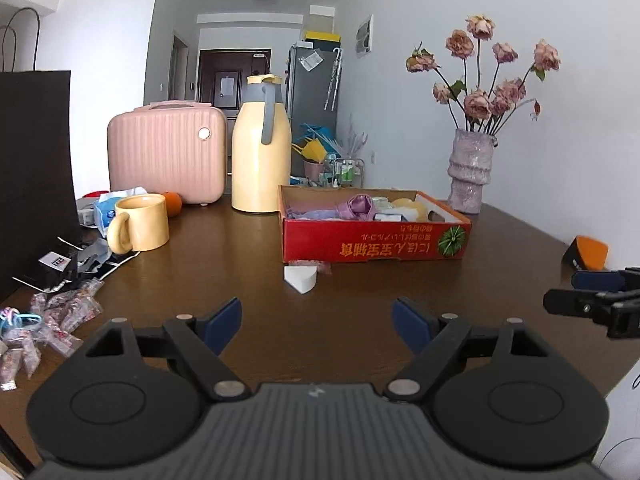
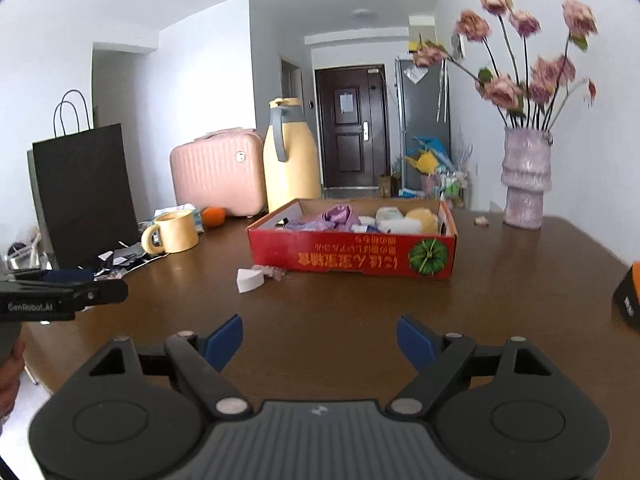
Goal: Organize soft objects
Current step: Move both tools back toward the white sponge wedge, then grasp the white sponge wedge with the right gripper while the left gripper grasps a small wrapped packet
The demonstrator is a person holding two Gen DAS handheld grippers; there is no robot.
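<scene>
Mostly done, I judge: the red box (image 1: 374, 240) on the table (image 1: 224, 248) already holds a purple cloth (image 1: 358, 206), a yellow sponge (image 2: 422, 218) and other soft pieces. One white sponge wedge (image 1: 300, 278) lies outside, just before the box's front wall, beside a small packet. My left gripper (image 1: 317, 322) and right gripper (image 2: 319, 342) both stand released, empty, well short of it. Bare wood lies between; the mug (image 1: 140, 222) and snack packets (image 1: 60, 316) crowd the left edge.

The black paper bag (image 1: 34, 176) is running off the left edge; the flowers (image 2: 528, 60) are blurring; the box's walls are hiding its soft contents (image 2: 360, 218).
</scene>
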